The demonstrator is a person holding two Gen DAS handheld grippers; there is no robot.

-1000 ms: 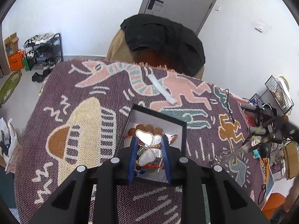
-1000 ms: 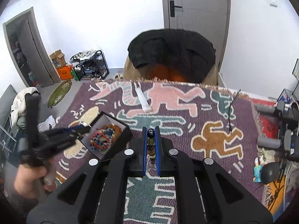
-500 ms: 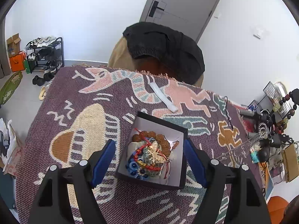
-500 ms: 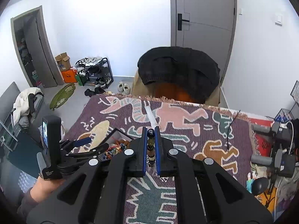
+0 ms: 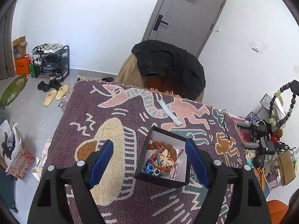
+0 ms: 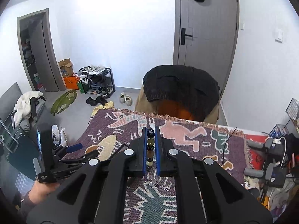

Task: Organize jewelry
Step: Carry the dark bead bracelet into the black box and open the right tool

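Note:
A black jewelry box [image 5: 163,179] with a white lining sits on the patterned blanket. It holds a pale butterfly piece [image 5: 165,155] on top of red, blue and brown bead jewelry. My left gripper [image 5: 149,160] is open and empty, raised above the box, jaws wide to either side of it. My right gripper [image 6: 151,145] is shut on a bead bracelet [image 6: 150,149] of dark and pale green beads, held high over the table. That bracelet also shows in the left wrist view [image 5: 286,100] at the far right. A small silvery chain piece [image 6: 158,184] lies on the blanket under the right gripper.
The patterned blanket [image 5: 104,115] covers the table. A white strip [image 5: 169,113] lies near its far edge. A chair draped with a black garment [image 5: 168,69] stands behind. Clutter and wire baskets [image 5: 269,140] crowd the right side. The left gripper [image 6: 71,158] shows at left in the right wrist view.
My left gripper opened, let the butterfly piece drop into the box, and rose away from it. My right gripper lifted higher with the bead bracelet.

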